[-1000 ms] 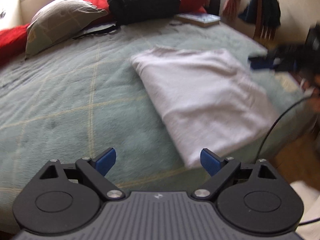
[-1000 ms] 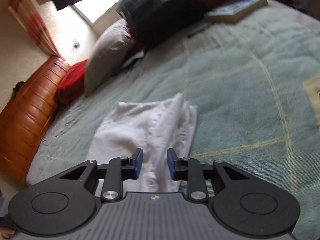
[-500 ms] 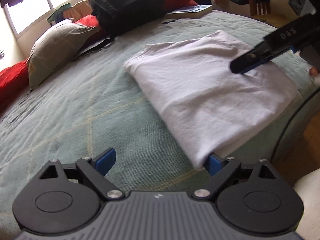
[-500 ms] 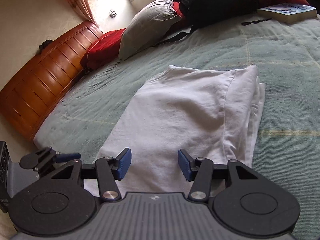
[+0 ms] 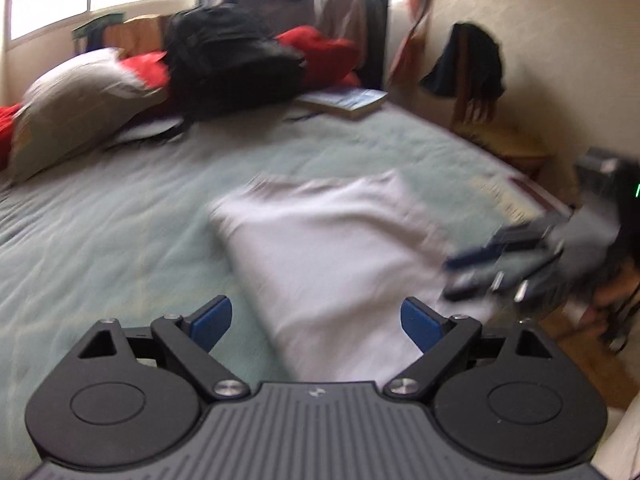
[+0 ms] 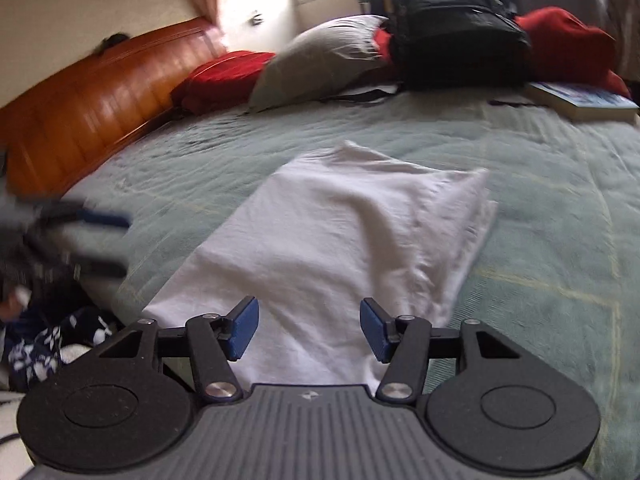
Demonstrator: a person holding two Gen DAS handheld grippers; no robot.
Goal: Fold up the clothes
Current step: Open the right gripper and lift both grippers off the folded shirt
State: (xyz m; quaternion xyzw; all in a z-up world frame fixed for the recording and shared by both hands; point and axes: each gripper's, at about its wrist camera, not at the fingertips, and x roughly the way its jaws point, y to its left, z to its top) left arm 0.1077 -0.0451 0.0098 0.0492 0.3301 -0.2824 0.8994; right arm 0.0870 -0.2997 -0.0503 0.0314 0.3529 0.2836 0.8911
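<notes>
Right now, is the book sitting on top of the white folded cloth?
No, the book lies far back on the green bedspread beside the black backpack, well apart from the white folded cloth.

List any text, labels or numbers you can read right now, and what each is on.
No text can be read.
Book cover: print too blurred to read.
Left tongs body and right tongs body: a small emblem only, no letters.
Green light at the frame edge: not readable.
</notes>
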